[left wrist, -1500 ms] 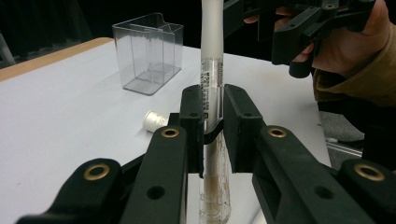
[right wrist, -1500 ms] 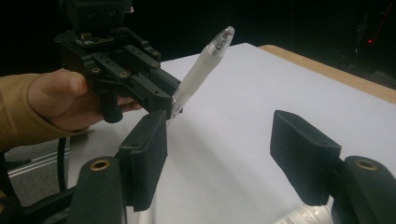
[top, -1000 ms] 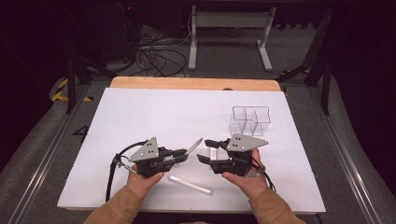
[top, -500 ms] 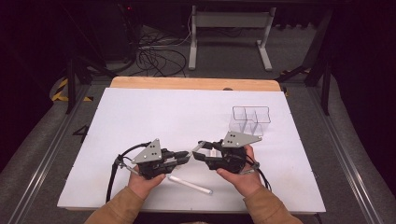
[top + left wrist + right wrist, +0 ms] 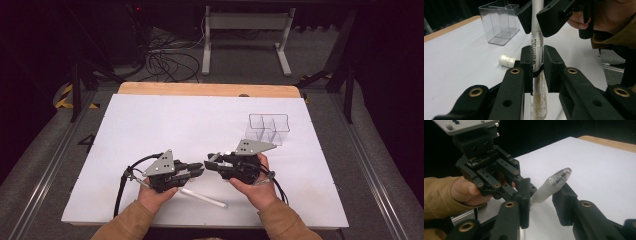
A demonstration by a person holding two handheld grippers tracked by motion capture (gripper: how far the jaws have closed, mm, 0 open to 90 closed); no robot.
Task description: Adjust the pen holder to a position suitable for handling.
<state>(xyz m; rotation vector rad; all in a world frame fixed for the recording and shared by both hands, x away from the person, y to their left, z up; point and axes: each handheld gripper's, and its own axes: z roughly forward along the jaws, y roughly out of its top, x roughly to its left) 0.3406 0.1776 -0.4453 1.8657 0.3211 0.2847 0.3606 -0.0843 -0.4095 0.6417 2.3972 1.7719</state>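
My left gripper is shut on the clear barrel of a pen, which it holds clear of the white table. The pen's white end with its see-through tip lies between the jaws of my right gripper. Those jaws have just been closing around it and still stand a little apart from it. In the high view the left gripper and right gripper meet tip to tip near the table's front. A small white cap lies on the table beyond the left jaws.
A second white pen lies on the table in front of the left hand. A clear plastic container with compartments stands to the right behind the right gripper. A wooden strip edges the far side.
The right gripper has moved left to the left gripper. Its jaws have come around the free end of the pen and narrowed. The left hand has stayed put.
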